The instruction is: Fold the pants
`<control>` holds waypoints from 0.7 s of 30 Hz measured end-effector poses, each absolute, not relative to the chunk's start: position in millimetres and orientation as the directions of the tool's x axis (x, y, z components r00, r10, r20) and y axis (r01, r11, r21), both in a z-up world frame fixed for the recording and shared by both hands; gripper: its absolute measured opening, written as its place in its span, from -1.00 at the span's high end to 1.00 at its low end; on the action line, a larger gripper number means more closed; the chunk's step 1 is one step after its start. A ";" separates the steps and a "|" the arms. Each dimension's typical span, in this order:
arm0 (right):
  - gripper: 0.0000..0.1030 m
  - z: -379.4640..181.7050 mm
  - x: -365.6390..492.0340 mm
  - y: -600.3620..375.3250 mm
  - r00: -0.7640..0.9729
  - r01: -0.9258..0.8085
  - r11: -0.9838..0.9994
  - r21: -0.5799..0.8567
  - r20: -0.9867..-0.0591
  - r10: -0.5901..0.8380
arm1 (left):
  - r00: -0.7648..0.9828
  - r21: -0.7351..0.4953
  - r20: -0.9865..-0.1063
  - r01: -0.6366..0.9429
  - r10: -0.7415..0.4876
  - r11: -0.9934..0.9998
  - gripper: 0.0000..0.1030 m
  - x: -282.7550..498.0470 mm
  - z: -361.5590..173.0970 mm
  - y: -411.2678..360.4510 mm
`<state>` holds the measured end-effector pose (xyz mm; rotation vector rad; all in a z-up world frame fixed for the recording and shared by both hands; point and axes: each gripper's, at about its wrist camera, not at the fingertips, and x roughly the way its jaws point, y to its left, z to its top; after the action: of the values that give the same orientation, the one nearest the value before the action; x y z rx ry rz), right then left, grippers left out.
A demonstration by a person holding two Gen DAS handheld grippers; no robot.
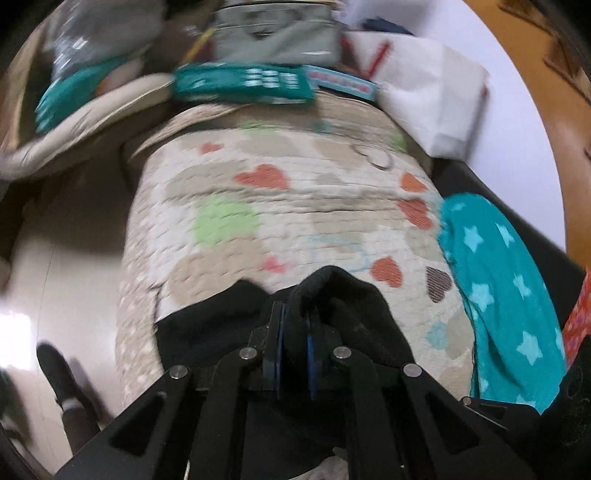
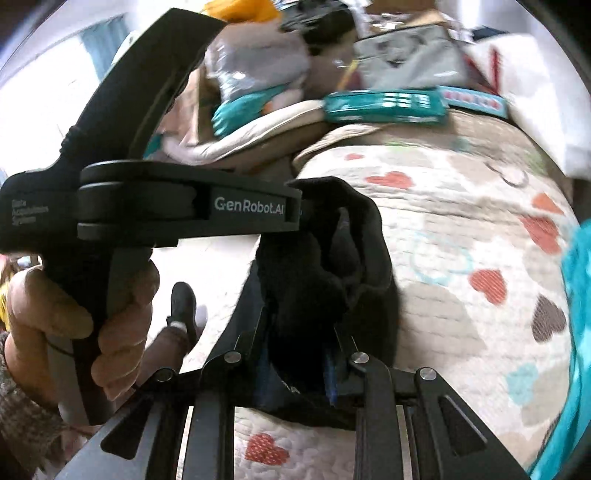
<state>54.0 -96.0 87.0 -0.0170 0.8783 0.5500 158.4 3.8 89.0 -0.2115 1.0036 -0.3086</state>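
The black pants (image 1: 343, 306) hang bunched in both grippers above a cream quilt with coloured hearts (image 1: 295, 206). My left gripper (image 1: 294, 325) is shut on a fold of the pants. In the right wrist view my right gripper (image 2: 299, 354) is shut on the black pants (image 2: 325, 266), which rise in a crumpled bunch in front of it. The left gripper's body, marked GenRobot.AI, (image 2: 184, 206) is close on the left, held by a hand (image 2: 74, 325), with its tip at the same bunch of pants.
A teal star-print garment (image 1: 502, 280) lies at the quilt's right edge. A teal box (image 1: 240, 83), a grey bag (image 1: 277, 33) and white cloth (image 1: 424, 96) pile up at the far end. Pale floor (image 1: 66, 258) and a foot in a black shoe (image 2: 183, 306) are on the left.
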 end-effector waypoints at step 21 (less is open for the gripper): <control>0.03 12.6 52.5 17.7 0.452 -0.641 0.768 -0.022 -0.819 0.354 | 0.463 -0.559 -0.761 -0.114 -0.454 0.821 0.60 155.2 -16.7 123.0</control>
<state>52.5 17.7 12.6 -0.3529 0.9118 0.6298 155.2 123.0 -16.7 -0.5988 1.0854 -0.2249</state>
